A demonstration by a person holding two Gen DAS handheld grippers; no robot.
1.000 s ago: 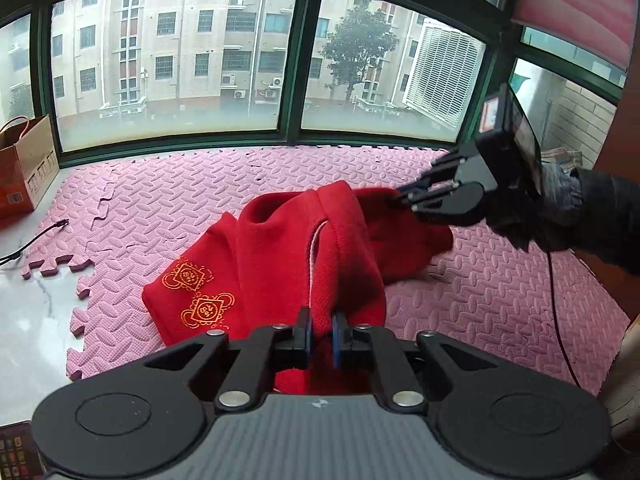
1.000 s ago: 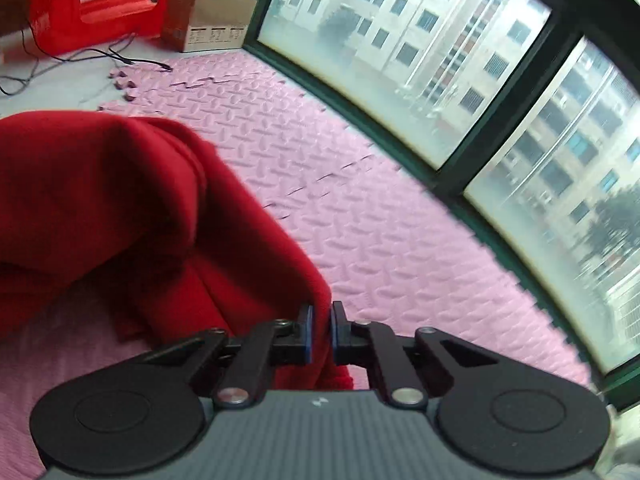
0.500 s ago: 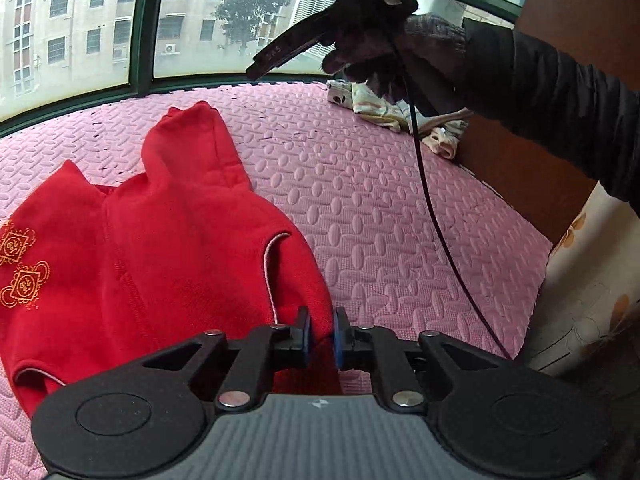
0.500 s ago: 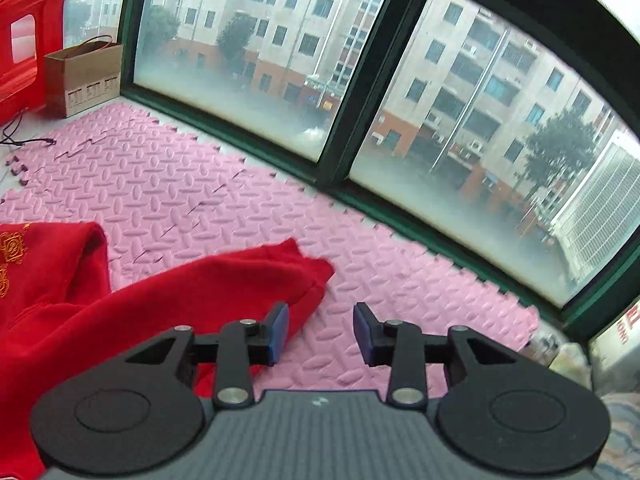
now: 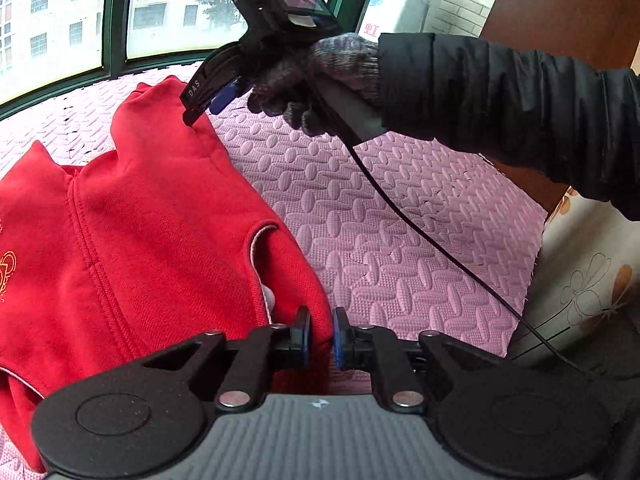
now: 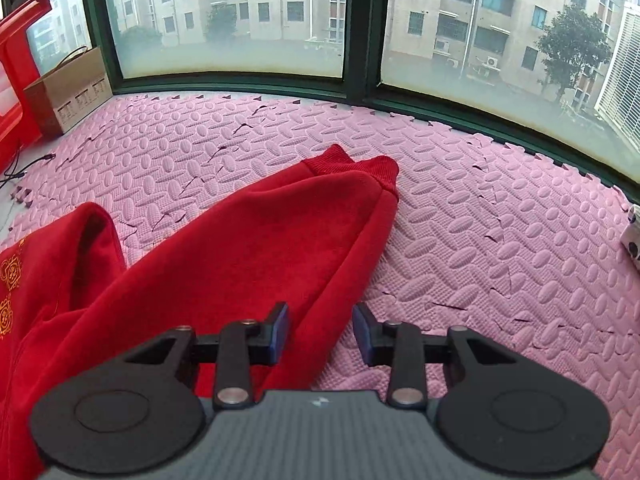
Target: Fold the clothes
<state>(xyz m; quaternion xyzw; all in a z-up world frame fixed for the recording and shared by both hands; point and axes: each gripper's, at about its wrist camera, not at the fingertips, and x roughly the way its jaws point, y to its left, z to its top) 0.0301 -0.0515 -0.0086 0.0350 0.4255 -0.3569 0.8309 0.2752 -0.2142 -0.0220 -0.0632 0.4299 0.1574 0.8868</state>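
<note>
A red sweatshirt (image 5: 160, 220) with gold embroidery (image 6: 8, 276) lies on the pink foam mat (image 5: 380, 220). My left gripper (image 5: 320, 336) is at the bottom of the left wrist view, shut on the garment's near edge, with red cloth pinched between its blue pads. One sleeve (image 6: 260, 240) stretches flat across the mat, its cuff (image 6: 352, 168) pointing toward the window. My right gripper (image 6: 322, 336) stands open just above that sleeve, its pads clear of the cloth. In the left wrist view the right gripper (image 5: 200, 114) hovers over the sleeve, held by a gloved hand (image 5: 312, 80).
Green-framed windows (image 6: 360, 80) border the mat's far side. A cardboard box (image 6: 68, 92) and a red plastic piece (image 6: 16, 64) stand at the far left, with a cable (image 6: 24, 164) on the floor. A black cord (image 5: 420, 232) trails from the right gripper. Floral fabric (image 5: 592, 280) lies on the right.
My right gripper let go of the sleeve and opened; the sleeve now lies flat on the mat and the gripper has come down over it. My left gripper stayed shut and drew the edge down.
</note>
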